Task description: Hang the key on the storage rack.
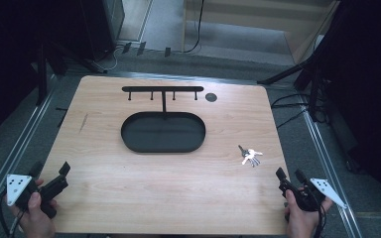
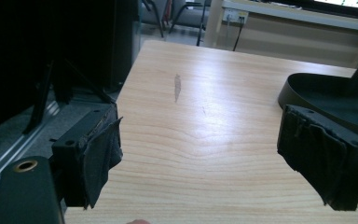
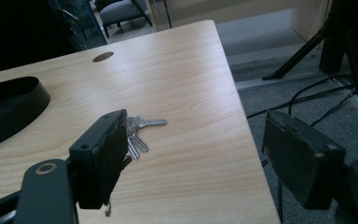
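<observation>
While both tongs, left and right, rest released at the counter's near edge, the keys lie just ahead of the right tongs, so reaching and closing on them likely comes next.

Right gripper jaws spread wide with nothing between, bunch of keys on wooden table at 10 o'clock partly behind one jaw, black oval tray at 9 o'clock, round hole at 11 o'clock.

silver keys, flat, table's rt side
</observation>
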The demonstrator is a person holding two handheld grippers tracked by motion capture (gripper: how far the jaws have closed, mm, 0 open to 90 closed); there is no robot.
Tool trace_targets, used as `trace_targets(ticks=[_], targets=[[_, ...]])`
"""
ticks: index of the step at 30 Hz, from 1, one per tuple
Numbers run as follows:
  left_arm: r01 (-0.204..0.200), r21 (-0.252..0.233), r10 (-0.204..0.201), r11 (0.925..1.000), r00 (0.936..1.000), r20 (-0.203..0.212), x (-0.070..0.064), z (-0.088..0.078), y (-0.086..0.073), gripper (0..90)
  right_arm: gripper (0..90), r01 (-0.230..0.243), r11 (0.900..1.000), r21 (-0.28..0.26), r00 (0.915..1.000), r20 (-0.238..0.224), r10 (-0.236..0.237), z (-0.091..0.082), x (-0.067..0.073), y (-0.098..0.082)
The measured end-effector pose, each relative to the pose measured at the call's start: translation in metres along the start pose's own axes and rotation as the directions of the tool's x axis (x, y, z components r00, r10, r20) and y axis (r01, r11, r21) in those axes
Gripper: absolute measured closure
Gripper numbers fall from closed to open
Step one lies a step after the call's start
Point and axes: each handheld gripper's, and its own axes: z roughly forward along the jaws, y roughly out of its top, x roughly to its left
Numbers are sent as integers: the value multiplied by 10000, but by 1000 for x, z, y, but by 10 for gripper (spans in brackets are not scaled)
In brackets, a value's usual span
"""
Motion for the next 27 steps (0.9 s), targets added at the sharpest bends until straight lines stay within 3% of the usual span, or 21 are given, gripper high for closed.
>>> trace_targets(ticks=[3, 6, 9, 12, 14, 17, 19, 21, 24, 27], targets=[[88, 29, -88, 10000, 10000, -10, 0, 0, 0, 137, 232, 242, 9997, 41, 9996, 131, -242, 4, 2, -2], [87, 7, -87, 10000, 10000, 13, 1, 0, 0, 137, 233, 133, 9999, 5, 9997, 183, -133, 3, 4, -3], [127, 80, -127, 9999, 9999, -9, 1, 1, 0, 137, 233, 331, 9994, 106, 9982, 503, -336, 3, 6, 0], [142, 72, -142, 9999, 9999, 11, 1, 1, 0, 137, 228, 963, 9943, 458, 9930, 640, -991, 6, 13, 6], [174, 46, -174, 9998, 9998, 24, 1, 0, 0, 137, 227, 1546, 9836, 926, 9848, 658, -1610, 11, 21, 11], [246, 13, -246, 9997, 9997, 37, 2, 0, 0, 137, 219, 2181, 9610, 1704, 9722, 477, -2291, 21, 32, 19], [275, 2, -275, 9996, 9996, 11, 2, 1, 0, 137, 212, 2572, 9358, 2409, 9617, 312, -2724, 31, 39, 26], [224, 41, -224, 9997, 9997, -13, 2, 1, 0, 137, 203, 2779, 9033, 3270, 9542, 145, -2988, 43, 48, 35], [172, 91, -172, 9998, 9999, -13, 2, 1, 1, 137, 202, 2951, 8735, 3871, 9475, -10, -3197, 58, 59, 48], [252, 125, -251, 9996, 9997, -11, 2, 1, 1, 137, 185, 3139, 8354, 4512, 9404, -264, -3391, 72, 68, 57]])
